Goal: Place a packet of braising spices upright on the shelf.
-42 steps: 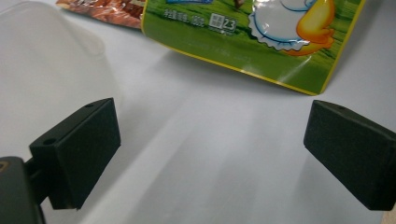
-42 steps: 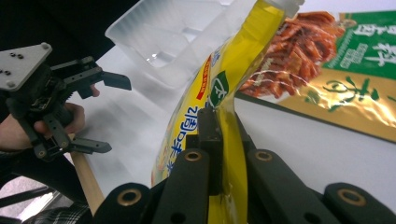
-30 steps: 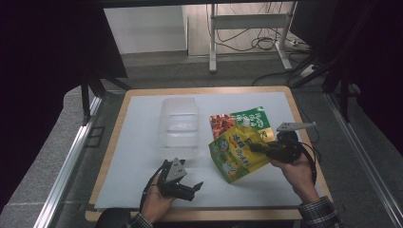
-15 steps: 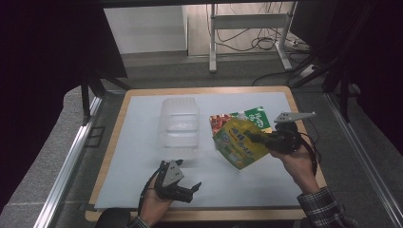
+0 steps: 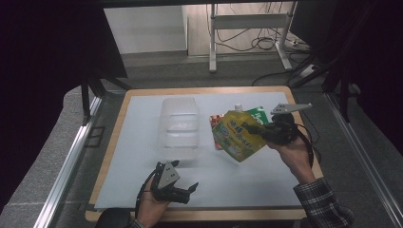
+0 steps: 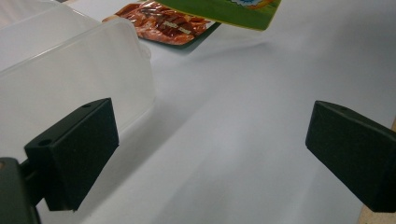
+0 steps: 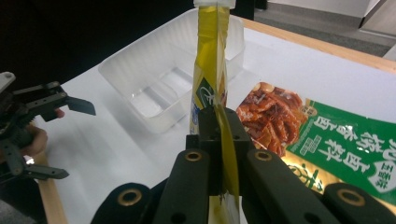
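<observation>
My right gripper (image 5: 252, 129) is clenched on the glossy yellow spouted pouch (image 5: 236, 134), lifted off the white table (image 5: 266, 175) at 3 o'clock of the clear plastic tray (image 5: 179, 127). I judge it soft, floppy and slippery; the seam edge grips best. My left gripper (image 5: 189, 191) hangs released at 6 o'clock.

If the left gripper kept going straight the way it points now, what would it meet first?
Probably bare table: between the open left gripper's jaws lies white surface. The clear tub sits just left of that line and the red pouch farther on; depth is hard to judge.
</observation>
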A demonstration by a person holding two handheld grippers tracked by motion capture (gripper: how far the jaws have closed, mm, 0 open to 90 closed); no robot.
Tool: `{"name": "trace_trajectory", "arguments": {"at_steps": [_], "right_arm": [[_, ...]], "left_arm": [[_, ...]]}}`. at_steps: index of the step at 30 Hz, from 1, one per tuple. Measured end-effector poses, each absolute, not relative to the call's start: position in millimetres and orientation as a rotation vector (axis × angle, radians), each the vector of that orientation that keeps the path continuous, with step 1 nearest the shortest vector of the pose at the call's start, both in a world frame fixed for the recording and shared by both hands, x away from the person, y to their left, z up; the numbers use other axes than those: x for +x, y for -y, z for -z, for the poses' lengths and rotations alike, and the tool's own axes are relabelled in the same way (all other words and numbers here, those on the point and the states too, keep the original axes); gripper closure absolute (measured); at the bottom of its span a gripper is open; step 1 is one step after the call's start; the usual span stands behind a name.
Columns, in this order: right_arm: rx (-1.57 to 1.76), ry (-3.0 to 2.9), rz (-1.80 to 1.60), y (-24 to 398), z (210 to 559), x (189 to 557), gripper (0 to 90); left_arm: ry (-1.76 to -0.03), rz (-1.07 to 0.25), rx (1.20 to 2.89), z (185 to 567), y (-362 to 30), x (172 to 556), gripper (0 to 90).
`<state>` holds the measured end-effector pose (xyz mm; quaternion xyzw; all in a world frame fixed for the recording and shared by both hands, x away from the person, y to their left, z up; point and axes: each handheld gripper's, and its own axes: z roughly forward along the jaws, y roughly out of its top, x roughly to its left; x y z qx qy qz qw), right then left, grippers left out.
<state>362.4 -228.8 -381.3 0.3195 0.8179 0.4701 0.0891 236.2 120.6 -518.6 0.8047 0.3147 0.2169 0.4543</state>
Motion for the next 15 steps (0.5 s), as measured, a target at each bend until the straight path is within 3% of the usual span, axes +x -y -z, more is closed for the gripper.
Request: {"name": "trace_trajectory", "arguments": {"at_steps": [15], "right_arm": [[0.925, -2.441, -1.403, 207, 377, 386, 89.0]], "left_arm": [[-0.792, -0.523, 1.987, 519, -121, 234, 2.3]]}}
